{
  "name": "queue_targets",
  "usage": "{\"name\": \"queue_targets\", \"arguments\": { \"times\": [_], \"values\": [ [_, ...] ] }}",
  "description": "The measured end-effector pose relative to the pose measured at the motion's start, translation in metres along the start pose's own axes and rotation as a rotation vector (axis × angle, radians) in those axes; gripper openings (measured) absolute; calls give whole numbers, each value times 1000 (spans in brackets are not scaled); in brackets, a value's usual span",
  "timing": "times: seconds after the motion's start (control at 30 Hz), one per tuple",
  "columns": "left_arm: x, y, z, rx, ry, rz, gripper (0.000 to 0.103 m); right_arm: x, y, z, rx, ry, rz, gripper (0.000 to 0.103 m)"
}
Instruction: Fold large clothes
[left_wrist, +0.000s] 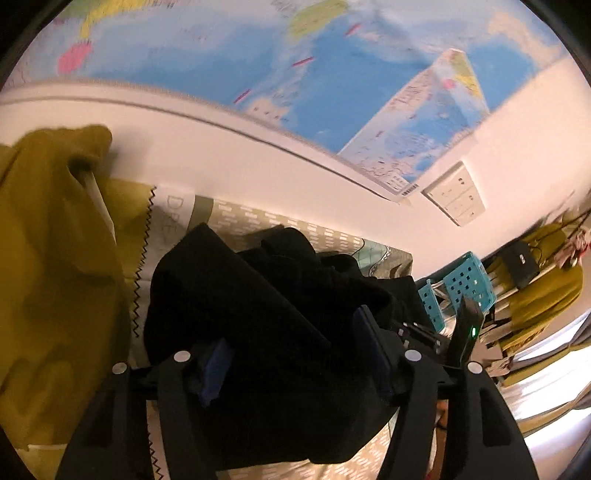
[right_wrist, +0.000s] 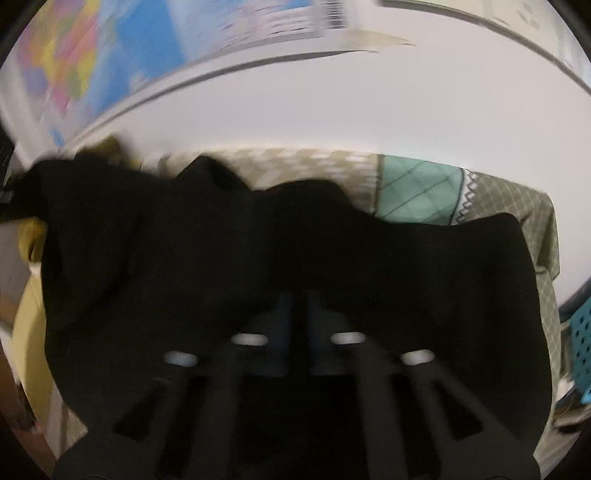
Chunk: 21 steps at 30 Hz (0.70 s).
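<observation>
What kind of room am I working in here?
Probably a bedroom: a patterned bedsheet under the black garment, a world map on the wall, and a clothes-draped rack beside it.

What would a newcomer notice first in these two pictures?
A big black garment fills the middle of both views, bunched over a patterned cloth. Behind it a blue world map hangs on the white wall. Mustard-yellow fabric lies at the left of the left wrist view.

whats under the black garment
Under the black garment lies a patterned bedsheet, beige with a teal patch, showing past its far edge. A mustard cloth lies beside it. Whatever sits beneath the garment's middle is covered.
</observation>
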<state>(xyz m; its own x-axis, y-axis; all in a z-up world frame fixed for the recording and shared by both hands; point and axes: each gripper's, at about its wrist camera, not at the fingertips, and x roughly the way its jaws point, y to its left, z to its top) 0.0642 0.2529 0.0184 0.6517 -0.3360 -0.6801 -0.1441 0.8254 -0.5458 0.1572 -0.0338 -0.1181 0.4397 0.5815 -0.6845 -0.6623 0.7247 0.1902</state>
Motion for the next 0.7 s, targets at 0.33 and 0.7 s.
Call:
{"name": "queue_targets", "arguments": {
  "times": [0.33, 0.7],
  "values": [
    [21, 6, 15, -13, 12, 12, 73, -5, -15, 12, 92, -23, 41, 8],
    [40, -5, 6, 114, -2, 108, 88, -45, 55, 8, -91, -122, 199, 66]
  ]
}}
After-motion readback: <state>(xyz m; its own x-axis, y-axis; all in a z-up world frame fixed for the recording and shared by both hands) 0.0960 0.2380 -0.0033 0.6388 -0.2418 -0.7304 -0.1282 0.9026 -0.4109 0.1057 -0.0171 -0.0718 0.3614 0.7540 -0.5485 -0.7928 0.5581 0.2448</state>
